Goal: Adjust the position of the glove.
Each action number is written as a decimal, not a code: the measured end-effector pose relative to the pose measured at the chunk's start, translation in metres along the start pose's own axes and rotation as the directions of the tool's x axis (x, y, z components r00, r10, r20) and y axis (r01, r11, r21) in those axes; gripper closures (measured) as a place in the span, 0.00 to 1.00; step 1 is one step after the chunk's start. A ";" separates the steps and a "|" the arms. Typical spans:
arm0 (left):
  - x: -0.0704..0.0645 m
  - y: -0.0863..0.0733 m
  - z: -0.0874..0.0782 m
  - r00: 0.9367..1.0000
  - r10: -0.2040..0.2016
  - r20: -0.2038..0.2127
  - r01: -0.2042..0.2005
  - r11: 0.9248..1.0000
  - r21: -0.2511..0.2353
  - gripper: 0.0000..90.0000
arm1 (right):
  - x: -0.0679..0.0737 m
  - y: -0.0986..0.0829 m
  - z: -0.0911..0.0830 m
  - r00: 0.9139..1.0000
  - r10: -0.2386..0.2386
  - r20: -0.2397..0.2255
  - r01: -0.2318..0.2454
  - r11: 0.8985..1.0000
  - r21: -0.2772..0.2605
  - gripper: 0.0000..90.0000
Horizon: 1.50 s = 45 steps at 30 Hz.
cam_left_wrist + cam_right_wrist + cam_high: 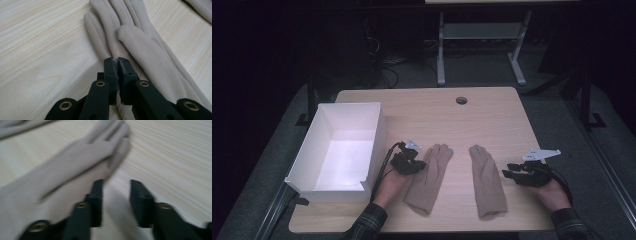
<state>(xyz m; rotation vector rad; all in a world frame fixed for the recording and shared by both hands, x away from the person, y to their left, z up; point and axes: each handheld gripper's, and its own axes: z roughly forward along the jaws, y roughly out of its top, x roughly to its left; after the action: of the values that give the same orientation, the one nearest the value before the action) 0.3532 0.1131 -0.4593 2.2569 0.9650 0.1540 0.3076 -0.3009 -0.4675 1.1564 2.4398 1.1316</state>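
No writing, label, brand mark, number or sign can be read anywhere in these views: none on the two beige fabric gloves (430, 177), none on the white open-topped box (307, 165), none on the pale wood-grain bench (492, 115), and none on the black grippers.

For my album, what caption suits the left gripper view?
Left hand-held gripper pinching the edge of a beige glove on a wooden table.
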 end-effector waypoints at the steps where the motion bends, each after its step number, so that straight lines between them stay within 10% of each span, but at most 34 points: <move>1: 0.000 0.000 0.000 1.000 0.000 0.000 0.000 1.000 -0.001 0.95 | 0.001 0.001 -0.001 1.000 -0.011 -0.028 0.011 1.000 -0.001 0.83; 7: 0.000 0.001 -0.002 1.000 -0.012 0.004 0.012 1.000 -0.026 0.98 | 0.008 0.003 0.002 0.994 -0.054 -0.092 0.056 0.998 0.024 1.00; 22: 0.006 0.003 -0.005 0.994 -0.092 0.061 0.097 0.990 -0.102 0.98 | 0.021 0.009 0.017 0.985 -0.056 -0.164 0.064 0.997 0.046 1.00; 45: -0.005 0.019 -0.011 0.989 -0.084 0.125 0.106 0.978 -0.182 0.98 | 0.052 0.031 0.047 0.966 -0.109 -0.235 0.121 0.992 0.038 1.00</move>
<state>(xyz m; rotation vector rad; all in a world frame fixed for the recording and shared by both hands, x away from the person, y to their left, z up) 0.3576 0.1061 -0.4385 2.0202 0.9525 0.0665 0.3133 -0.2248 -0.4705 0.9266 2.6864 1.2367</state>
